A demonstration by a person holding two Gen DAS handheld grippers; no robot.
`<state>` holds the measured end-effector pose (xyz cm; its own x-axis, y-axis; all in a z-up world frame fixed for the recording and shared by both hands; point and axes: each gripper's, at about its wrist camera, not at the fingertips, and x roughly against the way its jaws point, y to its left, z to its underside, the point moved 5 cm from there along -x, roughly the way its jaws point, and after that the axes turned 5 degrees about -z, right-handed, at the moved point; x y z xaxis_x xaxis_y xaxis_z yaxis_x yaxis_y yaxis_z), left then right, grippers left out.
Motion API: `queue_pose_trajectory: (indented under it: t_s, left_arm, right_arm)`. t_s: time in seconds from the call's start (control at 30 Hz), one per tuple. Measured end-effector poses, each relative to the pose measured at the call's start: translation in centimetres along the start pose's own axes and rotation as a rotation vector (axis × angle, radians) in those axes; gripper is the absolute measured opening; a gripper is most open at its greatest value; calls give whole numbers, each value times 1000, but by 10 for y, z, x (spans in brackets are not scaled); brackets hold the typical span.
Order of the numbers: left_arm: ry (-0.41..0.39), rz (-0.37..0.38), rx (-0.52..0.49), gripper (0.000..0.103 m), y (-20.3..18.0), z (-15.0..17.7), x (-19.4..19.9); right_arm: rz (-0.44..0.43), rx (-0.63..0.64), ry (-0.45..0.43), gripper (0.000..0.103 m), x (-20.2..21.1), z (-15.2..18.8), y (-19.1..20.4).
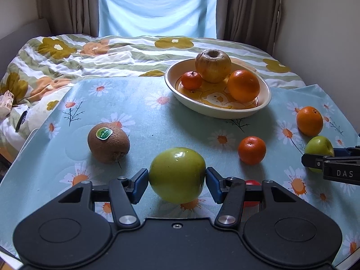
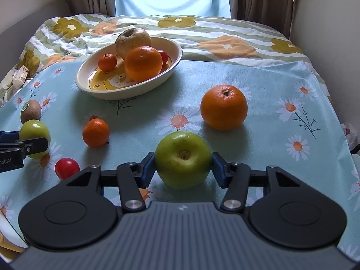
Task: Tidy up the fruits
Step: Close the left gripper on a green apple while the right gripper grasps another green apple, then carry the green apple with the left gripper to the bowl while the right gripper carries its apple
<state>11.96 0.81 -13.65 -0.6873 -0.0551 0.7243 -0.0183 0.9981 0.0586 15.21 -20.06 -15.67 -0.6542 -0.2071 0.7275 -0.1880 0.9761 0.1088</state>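
Flanking the left tool [image 1: 177,181]'s green apple [image 1: 177,175]: kiwi [image 1: 108,142], tangerine [image 1: 252,150].

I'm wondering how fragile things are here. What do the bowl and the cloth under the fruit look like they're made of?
The bowl looks like glazed ceramic: cream, glossy, with a printed yellow cartoon inside, though hard plastic can't be ruled out. The cloth looks like thin woven fabric with a matte daisy print; it creases and drapes at the edges.

Red fruit [image 1: 252,182] mostly hidden behind left tool's right finger; far red fruit [image 2: 163,55] in bowl [image 2: 108,92] half-hidden behind orange [image 2: 143,63]; kiwi [image 2: 30,110] sticker text unreadable.
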Motion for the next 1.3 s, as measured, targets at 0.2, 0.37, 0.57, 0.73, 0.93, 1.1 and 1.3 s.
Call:
queue_pose_trajectory:
  t_s: [0.2,0.37,0.57,0.73,0.93,1.1,1.3]
  left_arm:
    - [-26,-1,9,60,1,-6,18]
    - [-51,1,12,60,-2,-13,38]
    - [-83,-1,11,60,-4,-22,65]
    - [-104,6,24,60,-4,-36,86]
    - [-144,17,31,60,3,-62,100]
    - [-164,43,0,60,8,-84,95]
    - [-161,93,-49,60,13,-107,76]
  right_arm:
    - [-6,5,-20,68,15,-7,3]
    - [-16,11,-40,68,33,-16,7]
    - [-36,25,-53,68,58,-30,15]
    - [-55,25,-64,68,78,-43,21]
    - [-67,28,-84,68,94,-64,30]
    - [-52,19,-101,68,98,-81,39]
    - [-22,-11,-100,68,88,-98,52]
